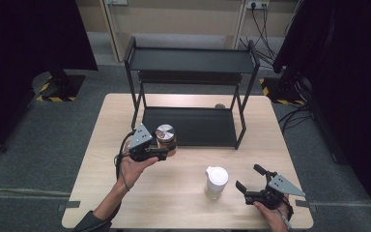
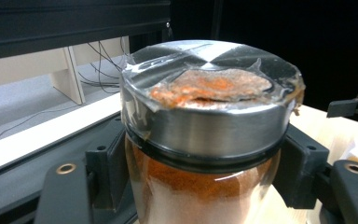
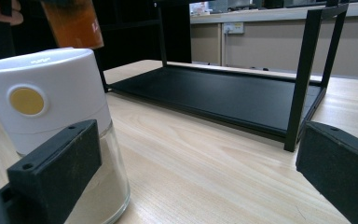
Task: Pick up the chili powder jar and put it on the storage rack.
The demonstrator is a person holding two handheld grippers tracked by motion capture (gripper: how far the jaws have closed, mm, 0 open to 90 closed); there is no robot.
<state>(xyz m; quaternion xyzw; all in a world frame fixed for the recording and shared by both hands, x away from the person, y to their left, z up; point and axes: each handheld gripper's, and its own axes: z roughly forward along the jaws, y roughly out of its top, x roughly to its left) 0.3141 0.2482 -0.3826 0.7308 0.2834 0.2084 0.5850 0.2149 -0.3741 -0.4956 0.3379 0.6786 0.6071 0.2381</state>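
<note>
A glass jar of orange-red powder (image 1: 165, 139) with a round steel lid is held above the table, just in front of the rack's lower shelf. My left gripper (image 1: 162, 152) is shut on the jar (image 2: 205, 186), one black jaw on each side of the glass under the lid. A white-capped glass jar (image 1: 216, 182) with pale powder stands on the table near the front right. My right gripper (image 1: 248, 179) is open, just to the right of that white-capped jar (image 3: 51, 112), with nothing between its jaws. The held jar (image 3: 74, 23) hangs at the top left of the right gripper view.
A black two-tier metal rack (image 1: 189, 92) stands at the back of the wooden table (image 1: 183, 203); both shelves are bare. A small round object (image 1: 220, 106) lies behind the lower shelf. Dark curtains flank the room and cables run along the far floor.
</note>
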